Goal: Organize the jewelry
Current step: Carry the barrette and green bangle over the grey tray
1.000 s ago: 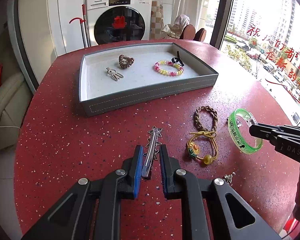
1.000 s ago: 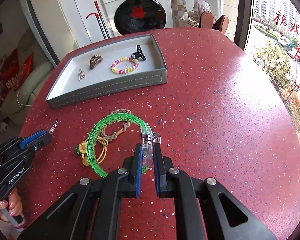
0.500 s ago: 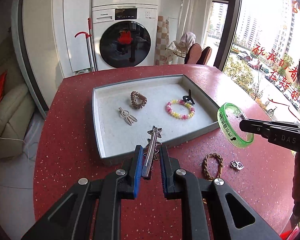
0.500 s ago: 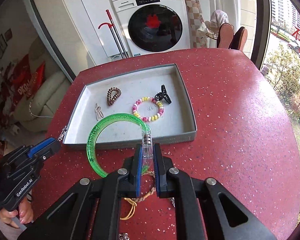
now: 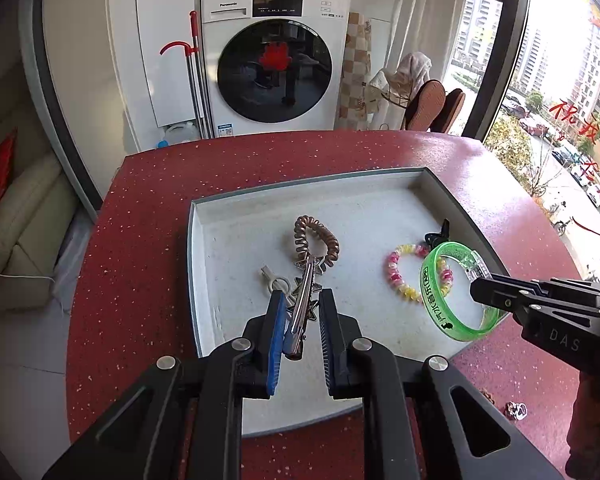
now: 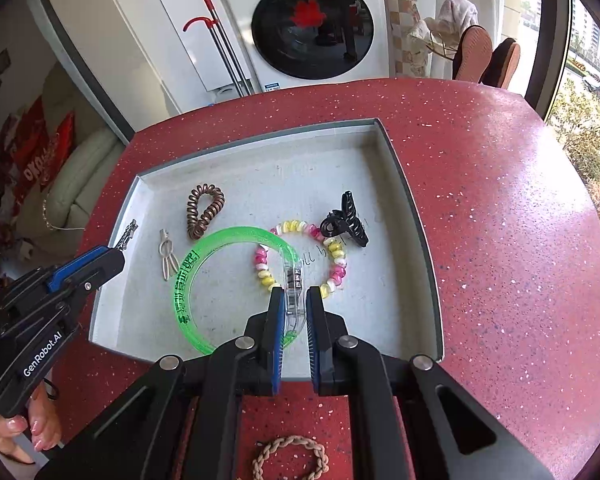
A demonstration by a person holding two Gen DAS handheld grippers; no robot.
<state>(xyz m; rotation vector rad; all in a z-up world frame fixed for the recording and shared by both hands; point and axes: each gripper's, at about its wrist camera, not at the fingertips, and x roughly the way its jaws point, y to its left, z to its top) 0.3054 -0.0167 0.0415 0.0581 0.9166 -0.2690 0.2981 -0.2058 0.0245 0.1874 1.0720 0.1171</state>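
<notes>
Left wrist: star clip (image 5: 305,300) points straight ahead.

A home, likely a flat high up: a front-loading washer (image 5: 274,56) stands built into white cabinets (image 5: 164,40) with a mop (image 5: 194,68) beside it, a cream sofa (image 5: 24,236) sits to the left, and a big window (image 5: 560,80) looks out over apartment towers and parked cars

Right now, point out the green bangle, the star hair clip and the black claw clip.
green bangle (image 6: 188,268): right wrist view, on its lettered band.
star hair clip (image 5: 305,292): left wrist view, mid-shaft.
black claw clip (image 6: 346,220): right wrist view, its body.
</notes>
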